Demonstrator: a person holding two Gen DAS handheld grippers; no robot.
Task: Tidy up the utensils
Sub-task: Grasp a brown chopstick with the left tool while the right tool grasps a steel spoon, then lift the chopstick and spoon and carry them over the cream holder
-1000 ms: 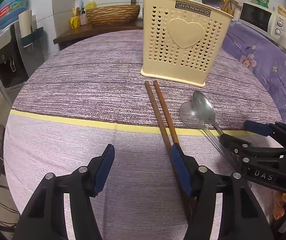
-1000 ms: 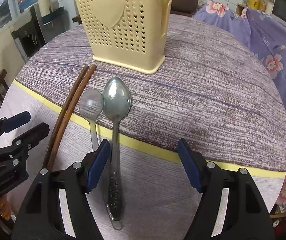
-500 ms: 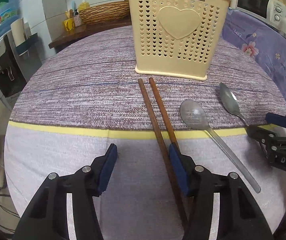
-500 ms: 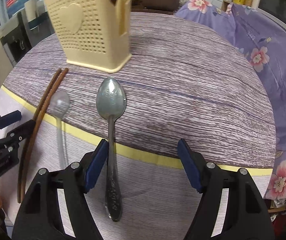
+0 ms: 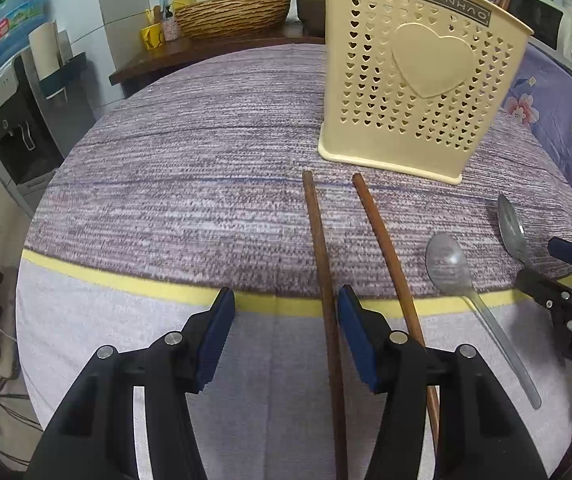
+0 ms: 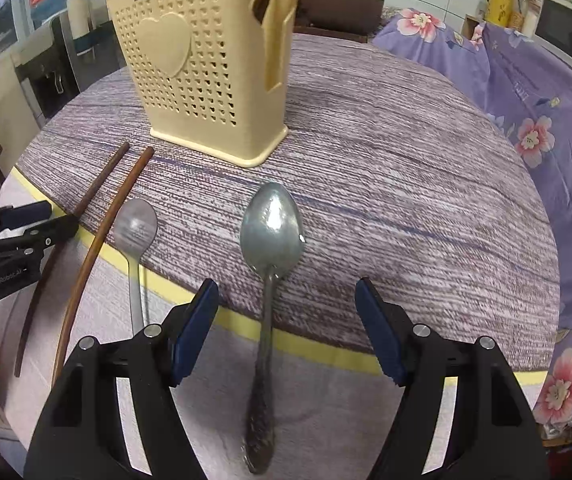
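Observation:
A cream perforated utensil holder (image 5: 418,92) with a heart stands upright on the round table; it also shows in the right wrist view (image 6: 205,68). Two brown chopsticks (image 5: 324,280) lie in front of it, slightly apart. My left gripper (image 5: 286,324) is open, with the left chopstick between its fingers; the other chopstick (image 5: 390,264) lies outside the right finger. My right gripper (image 6: 286,328) is open over the handle of a large metal spoon (image 6: 271,236). A smaller spoon (image 6: 135,236) lies to its left, beside the chopsticks (image 6: 97,232).
The table has a purple woven cloth (image 5: 189,184) with a yellow stripe (image 5: 125,282). A floral purple cover (image 6: 526,92) lies to the right. A sideboard with a wicker basket (image 5: 231,14) stands behind the table. A microwave (image 5: 554,28) is at the back right.
The large spoon has shifted right, away from the small spoon, and now lies between my right fingers. The two chopsticks have parted, and the left one now lies between my left fingers.

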